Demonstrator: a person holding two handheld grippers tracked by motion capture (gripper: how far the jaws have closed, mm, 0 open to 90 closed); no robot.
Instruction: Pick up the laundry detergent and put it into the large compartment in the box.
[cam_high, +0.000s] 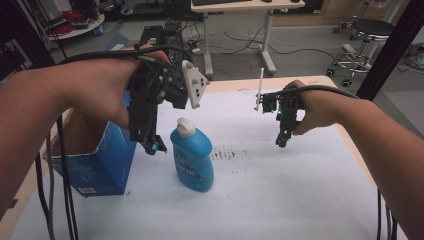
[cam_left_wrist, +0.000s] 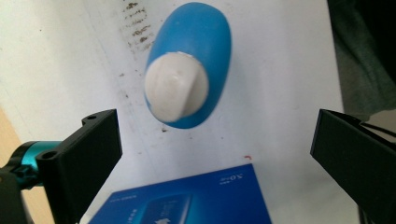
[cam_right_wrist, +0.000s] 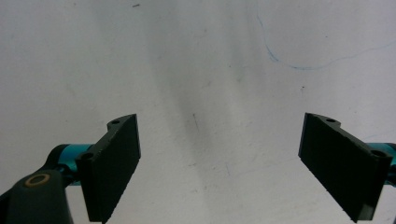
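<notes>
High view: white sheet (cam_high: 280, 190) over table, smudged beside blue bottle (cam_high: 192, 157), upright just right of released left gripper (cam_high: 150, 145). Blue box (cam_high: 100, 167) below-left. Right gripper (cam_high: 281, 142) released, well apart. Stool (cam_high: 372, 30) and cables (cam_high: 240, 45) behind.

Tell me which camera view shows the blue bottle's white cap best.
The left gripper view: it looks straight down on the cap, large and sharp, between the open jaws. The high view shows the cap small and from the side atop the bottle. The right gripper view faces bare table.

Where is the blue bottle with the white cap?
In the high view, the blue plastic bottle stands left of centre on the white table, beside the blue cardboard box, under the left gripper.
</notes>
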